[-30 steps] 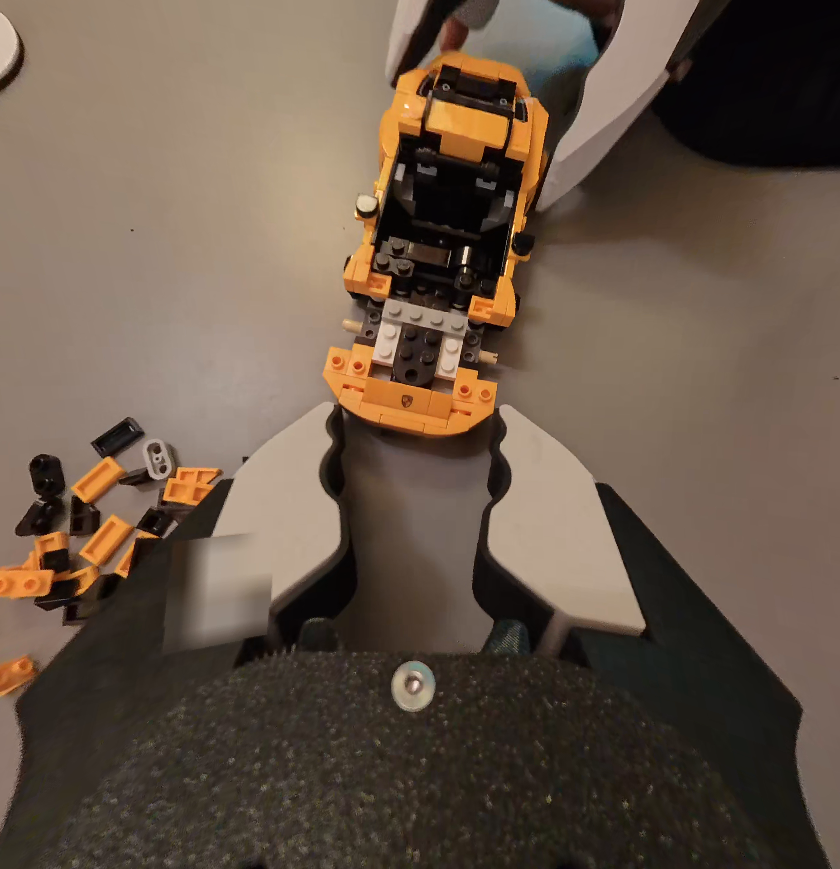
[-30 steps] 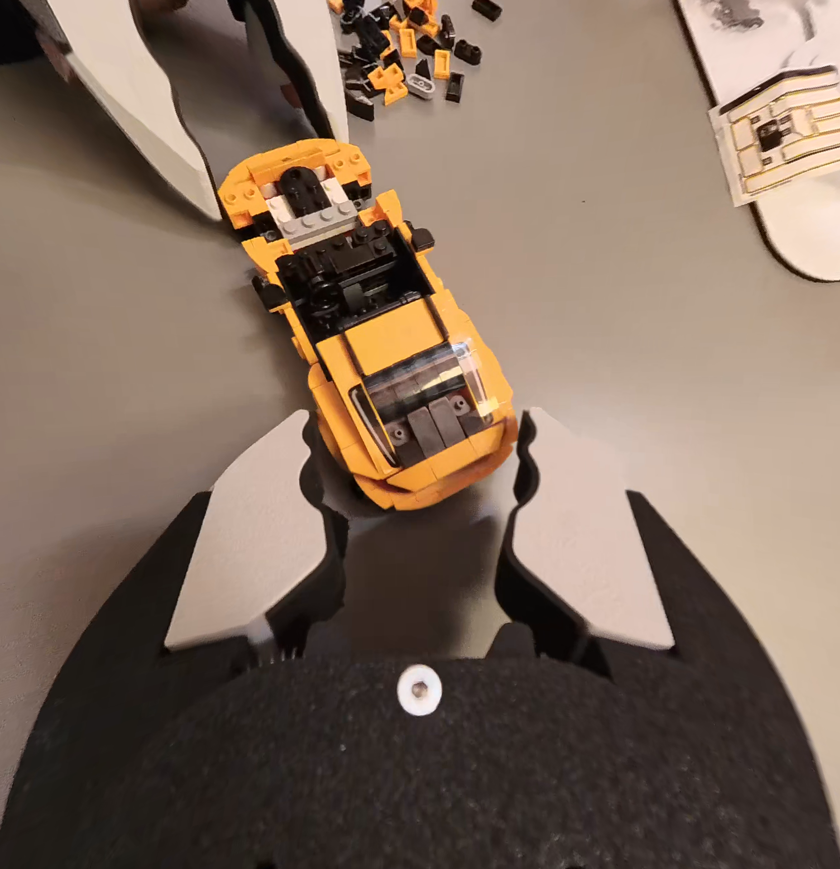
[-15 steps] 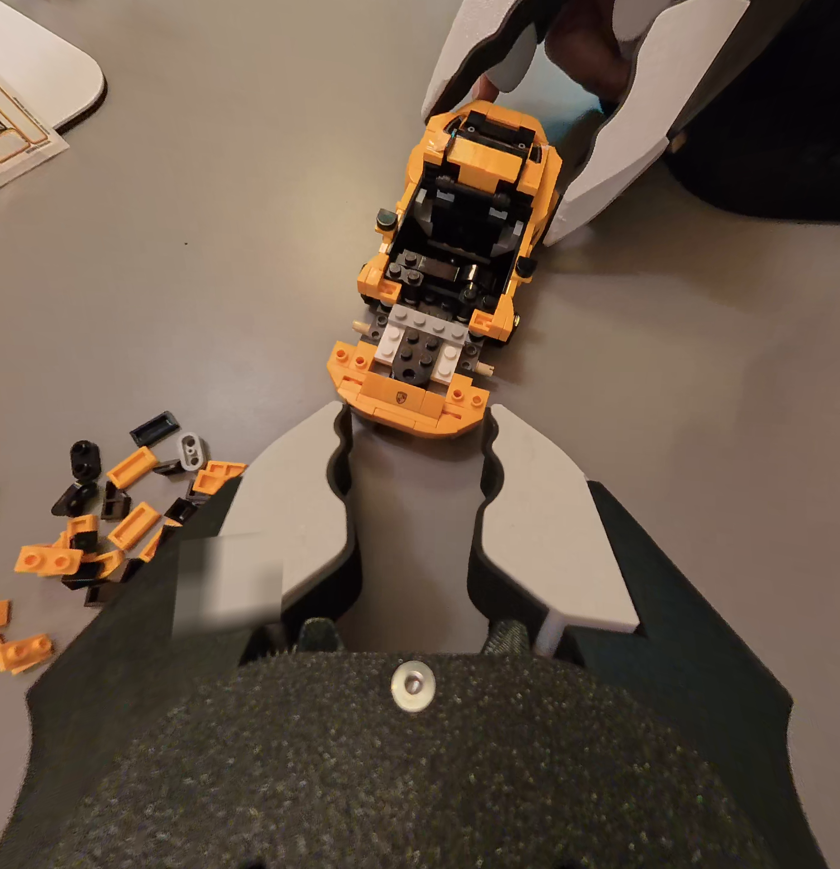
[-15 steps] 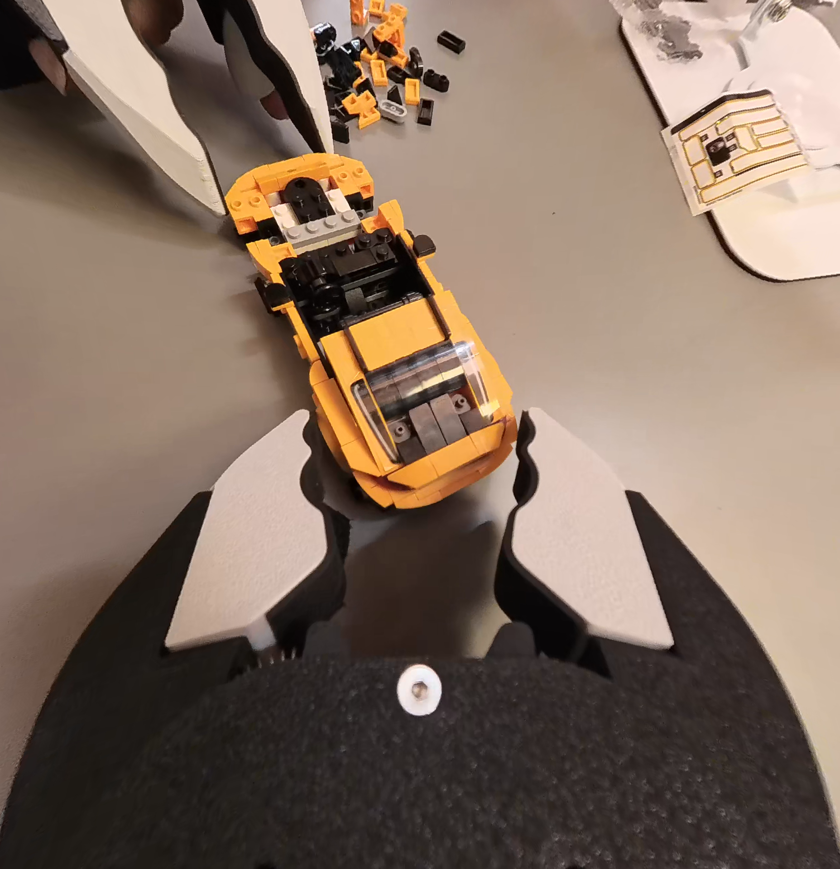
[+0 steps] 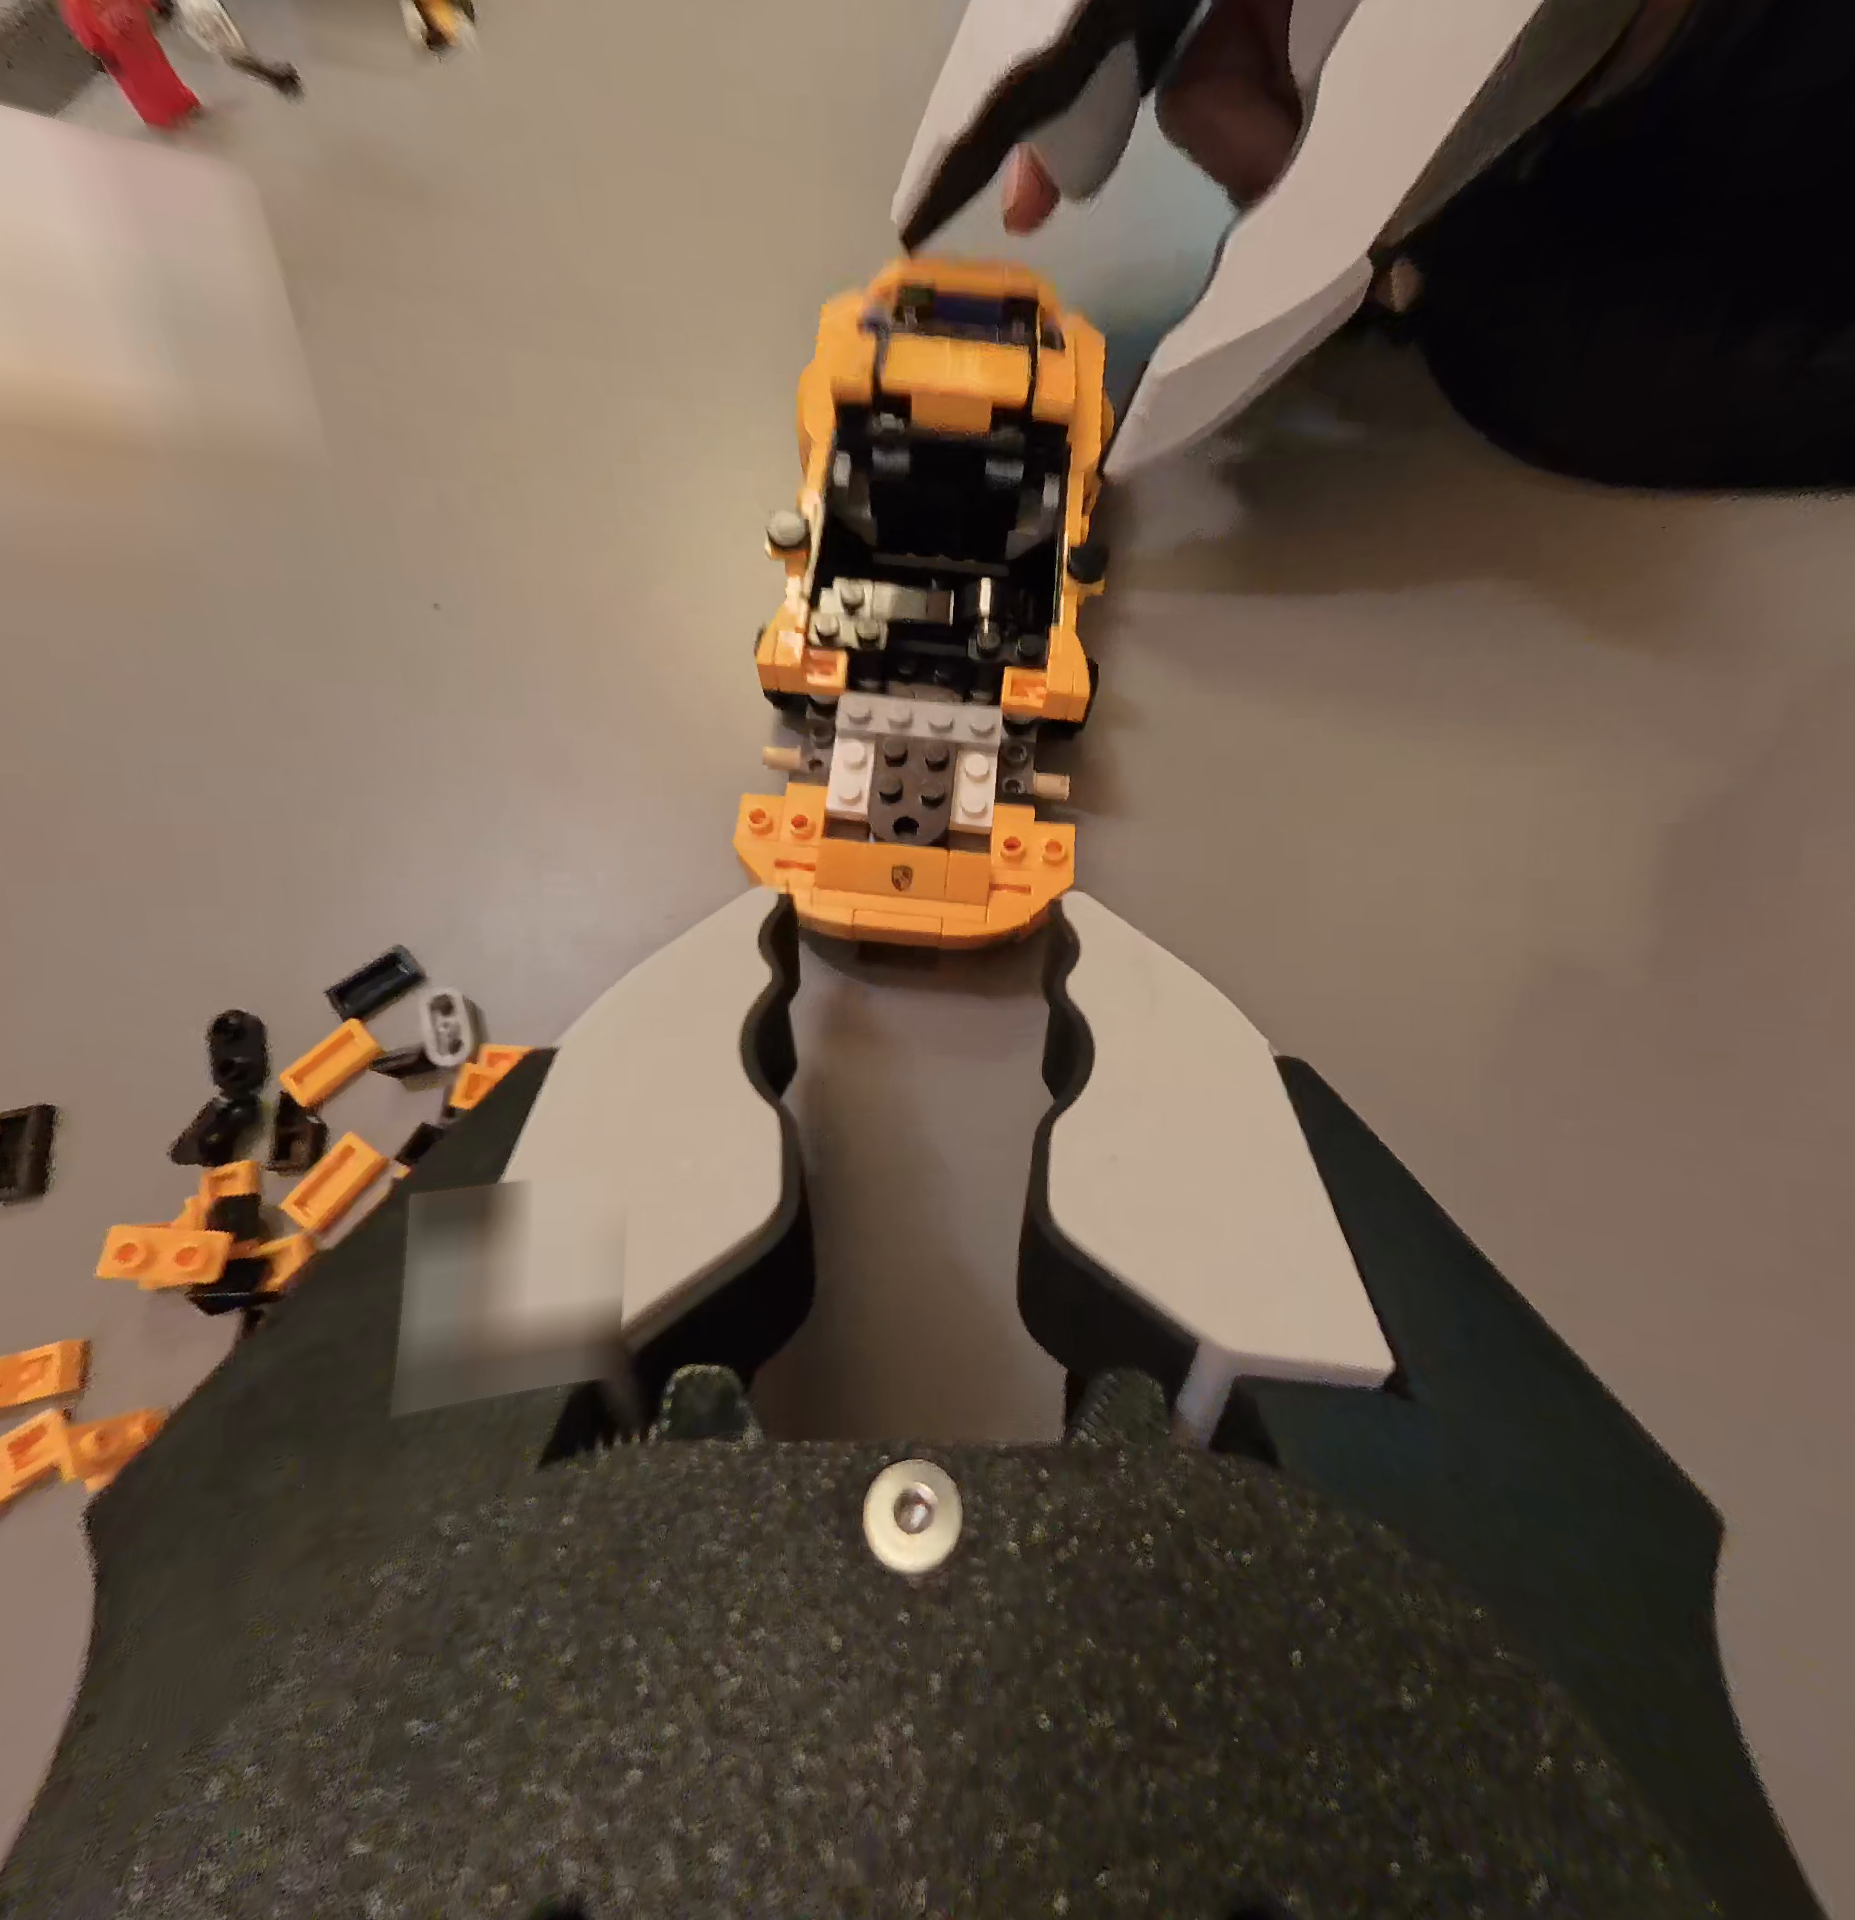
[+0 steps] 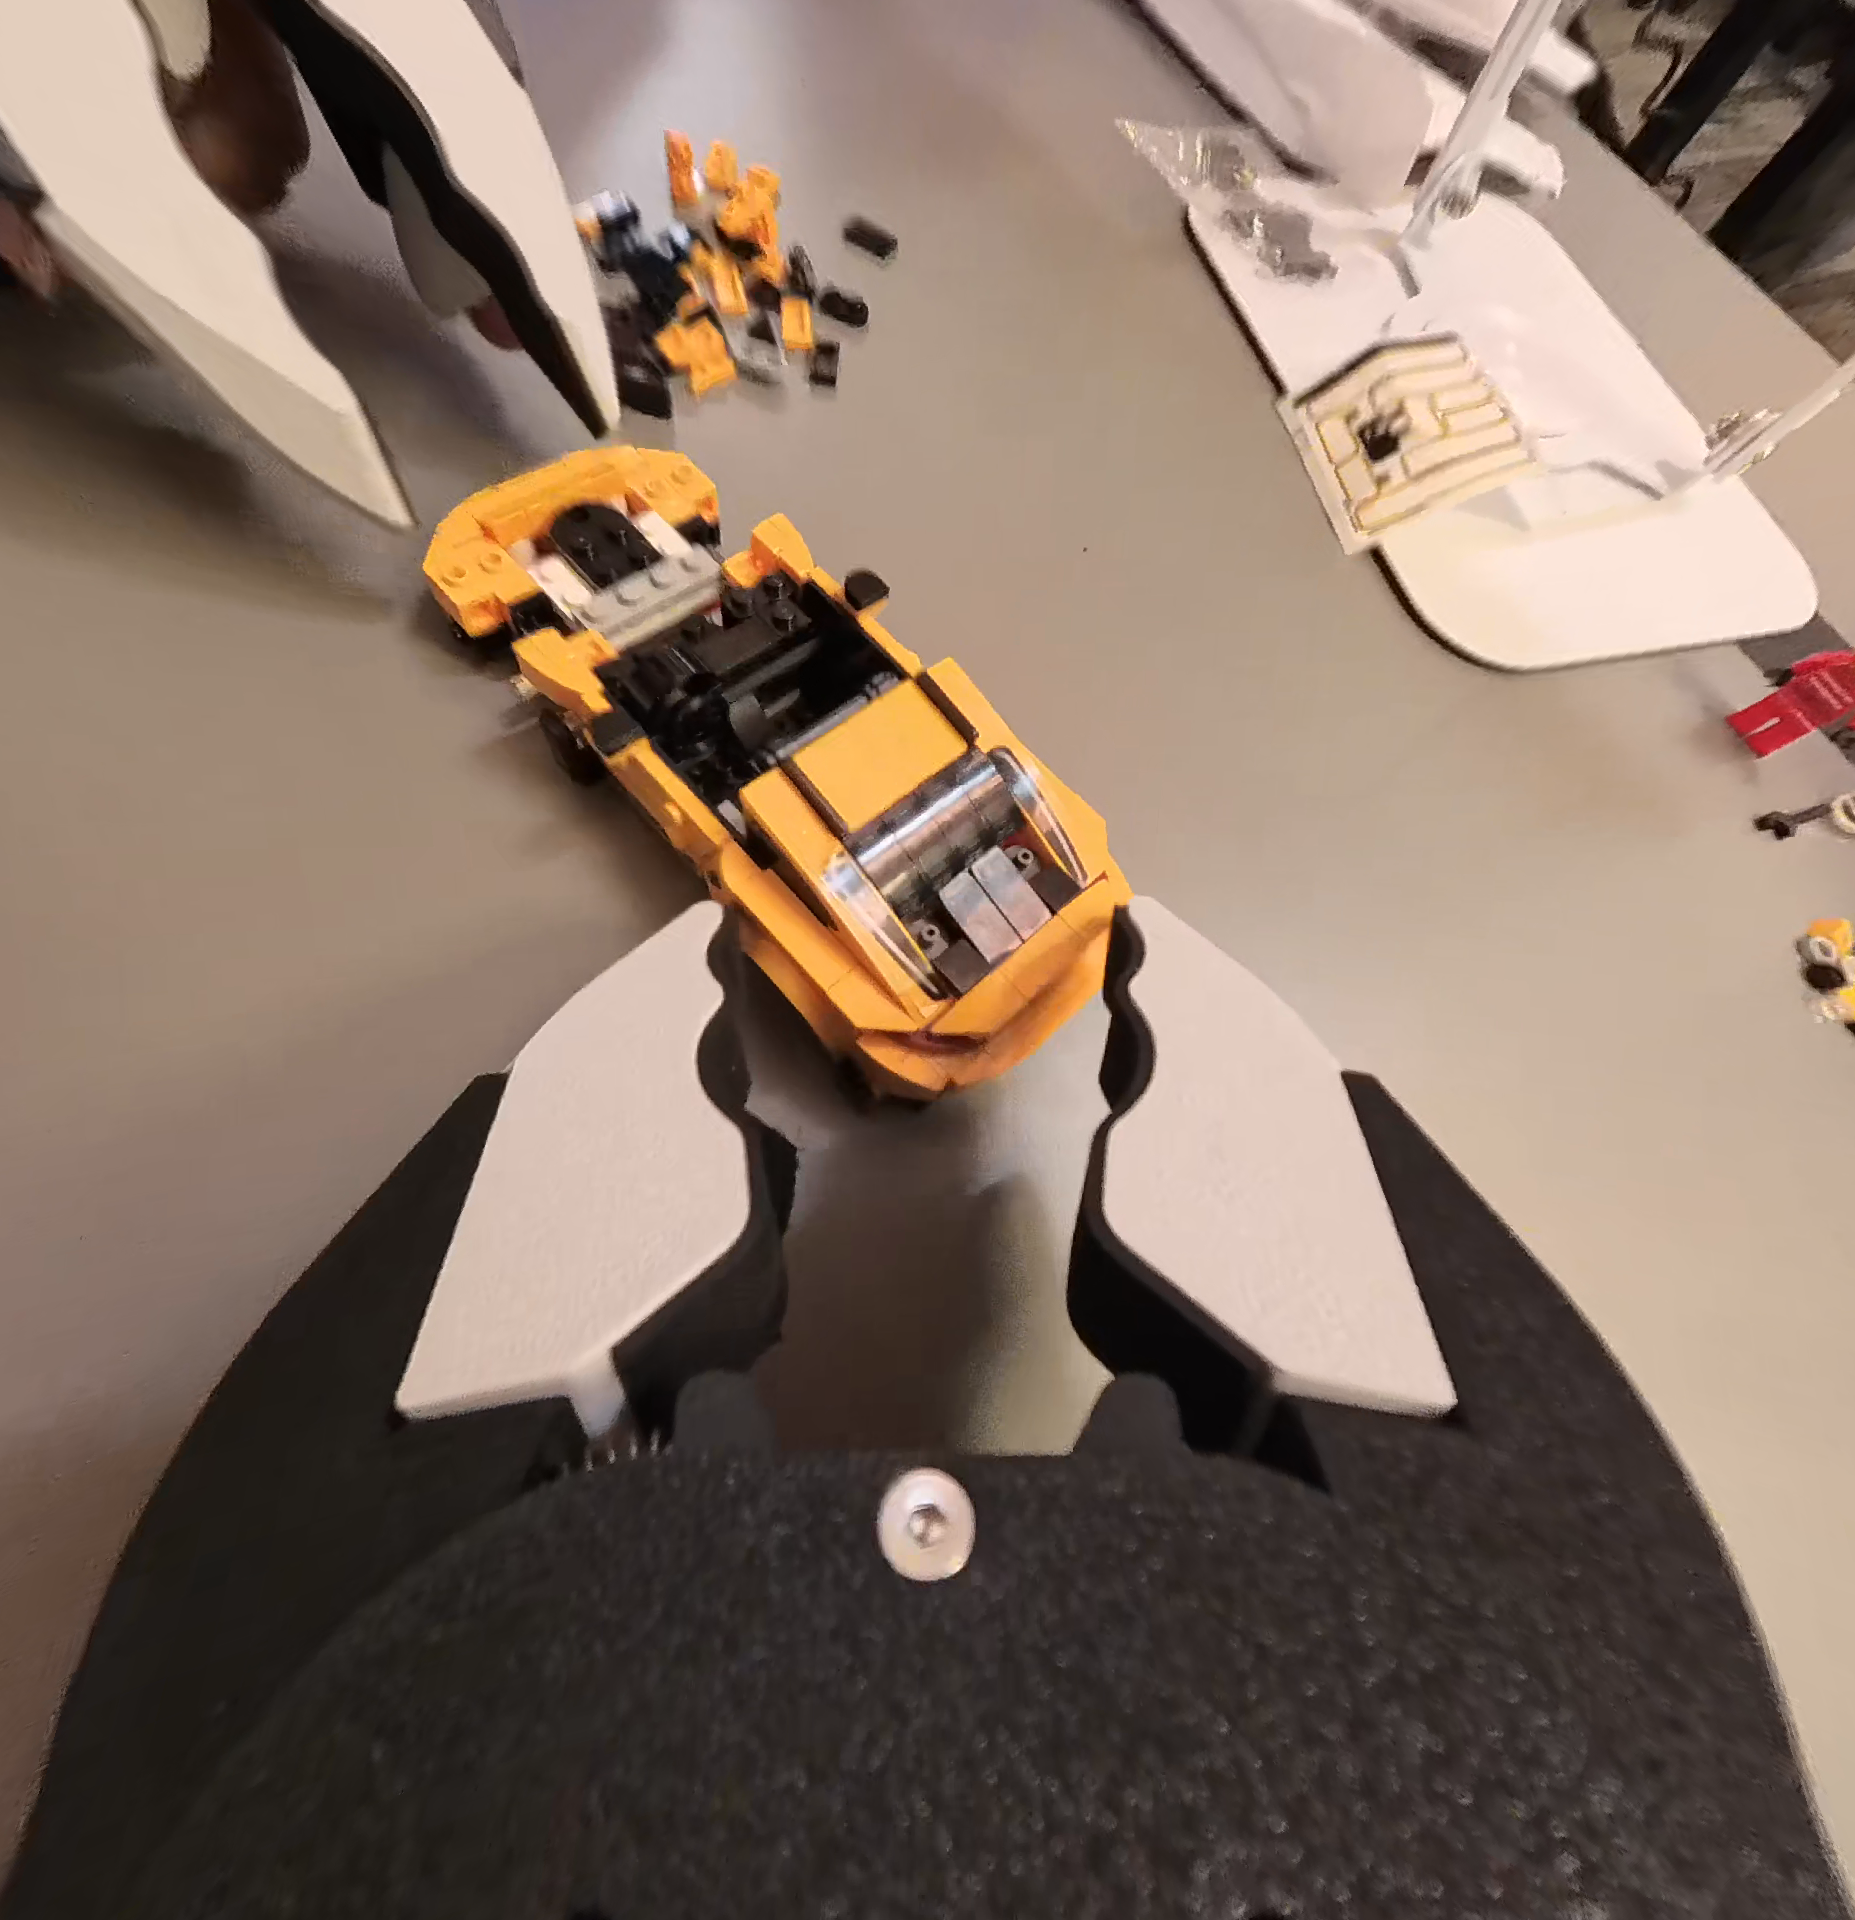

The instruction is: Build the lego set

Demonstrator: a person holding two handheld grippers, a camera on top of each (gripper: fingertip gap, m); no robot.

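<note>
Two grippers, left (image 5: 918,935) and right (image 6: 918,925), stood unclenched at opposite ends of our orange car (image 5: 928,623) on the table (image 5: 435,623), loose bricks (image 5: 279,1132) nearby, seemingly bracketing it for steadying.

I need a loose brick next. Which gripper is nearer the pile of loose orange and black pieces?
Left. The left gripper sits right beside the pile; the right gripper is at the car's far end.
</note>
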